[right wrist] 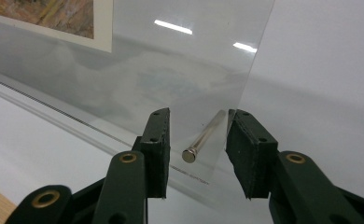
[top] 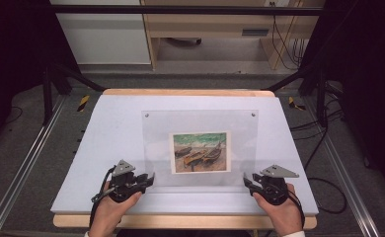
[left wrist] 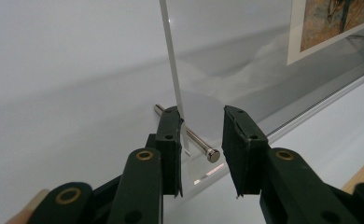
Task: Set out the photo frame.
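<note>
A clear acrylic panel [top: 156,128] lies on the white board [top: 106,133] with a painting print [top: 200,151] under it. My left gripper [top: 150,178] is at the panel's near left corner. In the left gripper view its jaws [left wrist: 202,114] stand apart around a metal pin [left wrist: 196,139] that goes through the panel's edge [left wrist: 171,56]; the pin runs close by one pad. My right gripper [top: 247,180] is at the near right corner. Its jaws [right wrist: 199,115] straddle another metal pin [right wrist: 203,137] with a gap on both sides. Both grippers are open.
Two small metal studs [top: 146,115] [top: 253,114] mark the panel's far corners. The board sits on a wooden table whose edge [top: 180,221] runs just in front of the hands. Dark frame rails and cables lie on the floor to both sides.
</note>
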`<state>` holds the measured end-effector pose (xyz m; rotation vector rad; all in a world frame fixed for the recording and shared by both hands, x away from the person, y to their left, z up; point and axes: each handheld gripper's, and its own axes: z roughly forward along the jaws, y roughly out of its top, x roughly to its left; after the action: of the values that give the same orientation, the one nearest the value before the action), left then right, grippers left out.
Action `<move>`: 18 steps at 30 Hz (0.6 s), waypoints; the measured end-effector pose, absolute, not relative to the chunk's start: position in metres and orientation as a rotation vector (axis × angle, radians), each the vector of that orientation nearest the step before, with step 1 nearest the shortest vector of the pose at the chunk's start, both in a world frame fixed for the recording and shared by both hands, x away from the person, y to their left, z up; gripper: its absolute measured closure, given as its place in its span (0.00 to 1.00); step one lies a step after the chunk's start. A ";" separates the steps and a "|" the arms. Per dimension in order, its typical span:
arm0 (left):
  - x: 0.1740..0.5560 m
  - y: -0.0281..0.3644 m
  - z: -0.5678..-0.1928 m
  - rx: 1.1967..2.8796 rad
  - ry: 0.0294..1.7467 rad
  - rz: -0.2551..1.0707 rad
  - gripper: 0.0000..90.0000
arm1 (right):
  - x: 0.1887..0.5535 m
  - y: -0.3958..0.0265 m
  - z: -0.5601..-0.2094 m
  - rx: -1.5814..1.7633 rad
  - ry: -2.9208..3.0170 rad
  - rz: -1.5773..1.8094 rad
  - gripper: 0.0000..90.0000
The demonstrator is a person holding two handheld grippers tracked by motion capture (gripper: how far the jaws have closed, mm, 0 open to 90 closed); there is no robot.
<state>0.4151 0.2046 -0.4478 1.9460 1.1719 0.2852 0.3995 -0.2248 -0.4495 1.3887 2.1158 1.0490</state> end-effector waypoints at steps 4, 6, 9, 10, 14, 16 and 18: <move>0.414 0.205 -0.448 1.949 1.173 0.282 0.75 | 0.398 -0.225 -0.450 1.388 2.118 1.052 0.68; 0.414 0.205 -0.448 1.950 1.174 0.281 0.75 | 0.398 -0.225 -0.450 1.380 2.120 1.047 0.68; 0.414 0.205 -0.449 1.951 1.174 0.280 0.75 | 0.398 -0.225 -0.451 1.375 2.120 1.043 0.68; 0.413 0.205 -0.449 1.951 1.175 0.280 0.75 | 0.398 -0.225 -0.451 1.377 2.122 1.040 0.68; 0.413 0.204 -0.448 1.951 1.178 0.280 0.75 | 0.398 -0.225 -0.451 1.376 2.119 1.041 0.68; 0.413 0.204 -0.448 1.952 1.179 0.281 0.75 | 0.397 -0.225 -0.451 1.381 2.115 1.045 0.68; 0.413 0.204 -0.448 1.954 1.177 0.280 0.75 | 0.397 -0.225 -0.451 1.380 2.117 1.045 0.68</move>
<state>0.4131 0.2044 -0.4485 1.9538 1.1773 0.2804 0.3974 -0.2252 -0.4510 1.3801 2.1166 1.0449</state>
